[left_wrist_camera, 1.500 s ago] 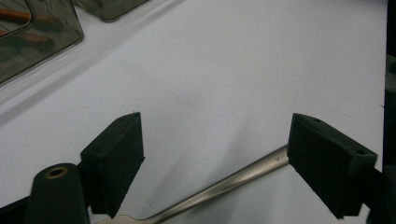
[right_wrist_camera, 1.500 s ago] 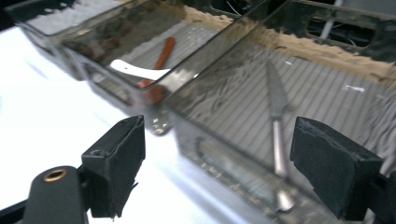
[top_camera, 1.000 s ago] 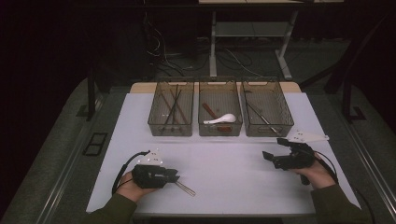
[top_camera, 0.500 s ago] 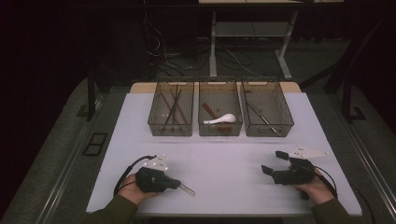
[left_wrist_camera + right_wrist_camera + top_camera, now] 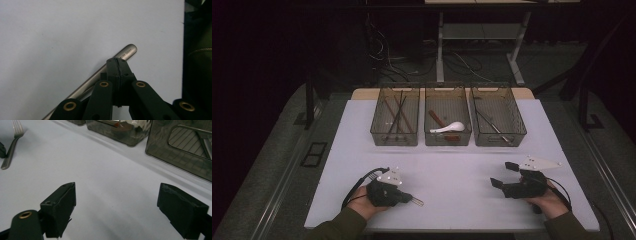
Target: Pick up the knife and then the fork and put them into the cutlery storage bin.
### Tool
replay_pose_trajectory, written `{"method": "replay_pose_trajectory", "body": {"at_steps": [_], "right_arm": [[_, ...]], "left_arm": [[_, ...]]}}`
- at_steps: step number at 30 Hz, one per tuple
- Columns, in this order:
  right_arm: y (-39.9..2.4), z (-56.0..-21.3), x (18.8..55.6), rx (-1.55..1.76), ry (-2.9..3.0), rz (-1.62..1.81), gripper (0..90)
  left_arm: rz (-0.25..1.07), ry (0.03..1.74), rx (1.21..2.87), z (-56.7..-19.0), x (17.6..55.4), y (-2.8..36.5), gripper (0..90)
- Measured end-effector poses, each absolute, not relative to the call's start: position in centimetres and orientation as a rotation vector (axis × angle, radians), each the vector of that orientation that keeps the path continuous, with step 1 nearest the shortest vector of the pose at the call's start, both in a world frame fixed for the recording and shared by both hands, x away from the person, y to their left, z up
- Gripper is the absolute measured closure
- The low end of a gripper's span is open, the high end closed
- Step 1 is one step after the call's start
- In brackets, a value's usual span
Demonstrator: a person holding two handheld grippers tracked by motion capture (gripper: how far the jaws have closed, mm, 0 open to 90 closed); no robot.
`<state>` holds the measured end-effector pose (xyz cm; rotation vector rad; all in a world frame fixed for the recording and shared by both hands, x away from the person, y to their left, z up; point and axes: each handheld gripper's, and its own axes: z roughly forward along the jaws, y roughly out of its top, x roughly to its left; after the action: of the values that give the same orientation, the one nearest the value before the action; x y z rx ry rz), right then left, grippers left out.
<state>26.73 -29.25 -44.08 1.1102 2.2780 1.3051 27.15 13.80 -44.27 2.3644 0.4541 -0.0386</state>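
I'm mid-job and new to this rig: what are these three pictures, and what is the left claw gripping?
A person at a white table holds a hand-held claw in each hand. The high view looks down from above; the other two views ride on the claws. Three clear bins stand at the far side holding chopsticks, spoons and other cutlery. The left claw is shut on a metal fork, gripping its handle; the tines show in the right gripper view. The right claw is open with nothing between its jaws.

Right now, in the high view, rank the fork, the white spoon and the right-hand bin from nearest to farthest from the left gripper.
1. fork: at the left gripper, near table edge.
2. white spoon: middle bin.
3. right-hand bin: far right of the row.
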Motion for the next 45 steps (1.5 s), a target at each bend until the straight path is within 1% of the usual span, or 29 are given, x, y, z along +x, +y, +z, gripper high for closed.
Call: {"method": "replay_pose_trajectory", "body": {"at_steps": [6,13,18,22,28,31,35,36,37,38,39,40,41,42,45], "right_arm": [[-29.0,-44.1,26.7,1.094,2.291,1.297,15.3],[-29.0,-44.2,26.8,1.088,2.297,1.295,15.3],[-28.9,-44.3,26.7,1.081,2.304,1.281,15.3],[-28.9,-44.3,26.8,1.079,2.304,1.277,15.2],[-28.9,-44.3,26.7,1.082,2.304,1.278,15.2],[-28.9,-44.3,26.7,1.082,2.304,1.278,15.3],[-29.0,-44.2,26.7,1.071,2.305,1.281,15.3],[-29.0,-44.2,26.7,1.068,2.306,1.28,15.3],[-29.0,-44.2,26.7,1.068,2.306,1.28,15.3],[-29.0,-44.2,26.7,1.066,2.308,1.28,15.3],[-29.0,-44.2,26.7,1.066,2.308,1.28,15.3],[-28.9,-44.2,26.7,1.063,2.309,1.28,15.3],[-28.9,-44.2,26.7,1.063,2.309,1.28,15.3],[-28.9,-44.2,26.7,1.06,2.311,1.278,15.3],[-28.9,-44.3,26.7,1.056,2.313,1.273,15.3]], "left_arm": [[0.026,0.453,2.383,-44.1,28.3,12.7,89.1],[0.06,0.476,2.393,-44.1,29.6,11.8,89.2],[0.105,0.488,2.424,-43.9,31.1,11.0,89.2],[0.132,0.512,2.418,-43.8,32.2,10.5,89.2],[0.119,0.528,2.397,-43.8,33.6,10.0,89.2],[0.119,0.54,2.389,-43.7,33.6,10.1,89.2],[0.103,0.547,2.308,-42.5,33.3,11.3,89.0],[0.124,0.569,2.267,-41.9,33.0,12.3,83.7],[0.124,0.569,2.267,-41.9,33.0,12.3,81.2],[0.152,0.581,2.251,-41.5,32.8,13.5,78.5],[0.152,0.581,2.251,-41.5,32.8,13.5,75.5],[0.164,0.584,2.248,-41.5,32.6,14.7,72.0],[0.164,0.584,2.248,-41.5,32.6,14.7,70.0],[0.155,0.601,2.254,-41.8,32.4,15.8,67.8],[0.152,0.614,2.269,-42.3,32.1,16.6,66.1]]}}
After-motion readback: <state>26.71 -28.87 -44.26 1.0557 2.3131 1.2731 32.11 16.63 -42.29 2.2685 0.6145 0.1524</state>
